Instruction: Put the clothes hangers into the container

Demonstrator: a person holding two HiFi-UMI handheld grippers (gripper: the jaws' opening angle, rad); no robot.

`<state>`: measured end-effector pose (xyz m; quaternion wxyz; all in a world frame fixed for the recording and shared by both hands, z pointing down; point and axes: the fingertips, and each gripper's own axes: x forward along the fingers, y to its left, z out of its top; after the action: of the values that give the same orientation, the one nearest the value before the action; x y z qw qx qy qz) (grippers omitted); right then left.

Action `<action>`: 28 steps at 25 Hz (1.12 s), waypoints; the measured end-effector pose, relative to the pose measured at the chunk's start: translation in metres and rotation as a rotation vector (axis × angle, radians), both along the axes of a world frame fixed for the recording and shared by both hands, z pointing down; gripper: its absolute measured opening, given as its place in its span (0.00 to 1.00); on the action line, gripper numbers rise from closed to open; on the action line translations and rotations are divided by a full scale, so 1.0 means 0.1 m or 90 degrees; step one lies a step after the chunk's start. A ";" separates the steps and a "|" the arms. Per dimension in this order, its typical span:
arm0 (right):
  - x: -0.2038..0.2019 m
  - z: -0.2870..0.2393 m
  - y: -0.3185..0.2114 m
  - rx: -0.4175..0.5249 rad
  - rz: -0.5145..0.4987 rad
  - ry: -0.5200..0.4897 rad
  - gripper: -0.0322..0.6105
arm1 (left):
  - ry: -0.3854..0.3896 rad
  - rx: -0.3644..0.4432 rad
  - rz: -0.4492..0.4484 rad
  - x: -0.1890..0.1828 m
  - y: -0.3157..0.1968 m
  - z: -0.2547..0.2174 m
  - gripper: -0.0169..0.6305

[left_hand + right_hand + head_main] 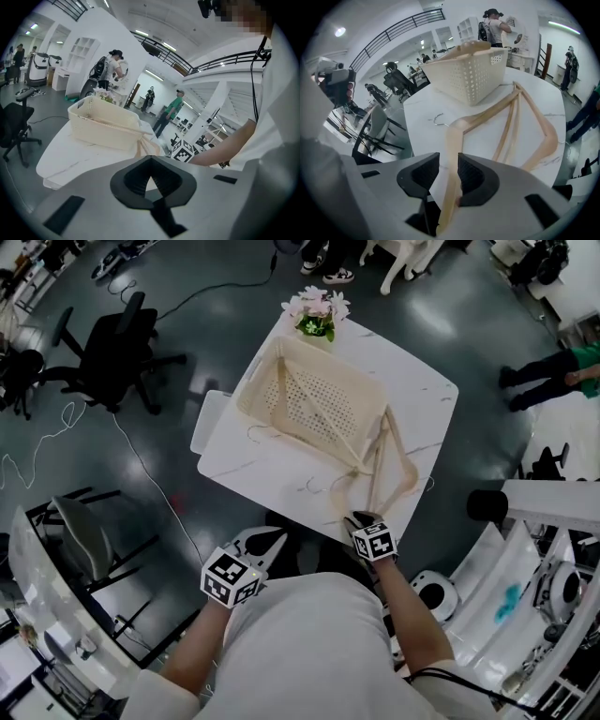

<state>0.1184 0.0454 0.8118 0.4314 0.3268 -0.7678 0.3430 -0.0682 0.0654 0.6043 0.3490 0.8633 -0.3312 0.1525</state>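
A cream perforated basket [246, 395] stands in the middle of the white table [253, 460]. A tan hanger [471, 46] pokes above its rim. Other wooden hangers [389, 474] lie on the table's right near part and lean against the basket [468, 77]. My right gripper [448, 164] is at the table's near edge and points down. Its jaws are open, with one arm of a hanger [487, 117] passing between them close to the right pad. My left gripper [150, 161] hovers off the near edge, left of the right gripper [359, 519]. It is shut and empty.
A pot of pink flowers [317, 313] stands at the table's far edge. A black office chair [112, 357] is on the floor to the left. White racks and equipment [525, 577] crowd the right side. People stand beyond the table in both gripper views.
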 end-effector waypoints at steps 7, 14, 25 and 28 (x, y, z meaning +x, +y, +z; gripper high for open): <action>0.06 0.32 0.01 -0.017 0.007 0.083 0.30 | -0.009 -0.011 -0.019 -0.31 -0.03 0.06 0.04; 0.01 0.47 0.04 0.026 0.007 0.158 0.27 | -0.017 -0.024 -0.032 -0.58 -0.02 0.15 0.04; -0.12 0.21 0.17 0.002 0.004 0.100 0.20 | -0.006 -0.016 -0.012 -0.69 -0.04 0.16 0.04; -0.09 0.07 0.20 0.010 0.012 0.090 0.20 | 0.000 -0.008 0.002 -0.62 -0.06 0.15 0.04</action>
<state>0.1097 0.0650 0.8192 0.4787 0.3610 -0.7349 0.3169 -0.1306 0.0595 0.6196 0.3543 0.8615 -0.3289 0.1551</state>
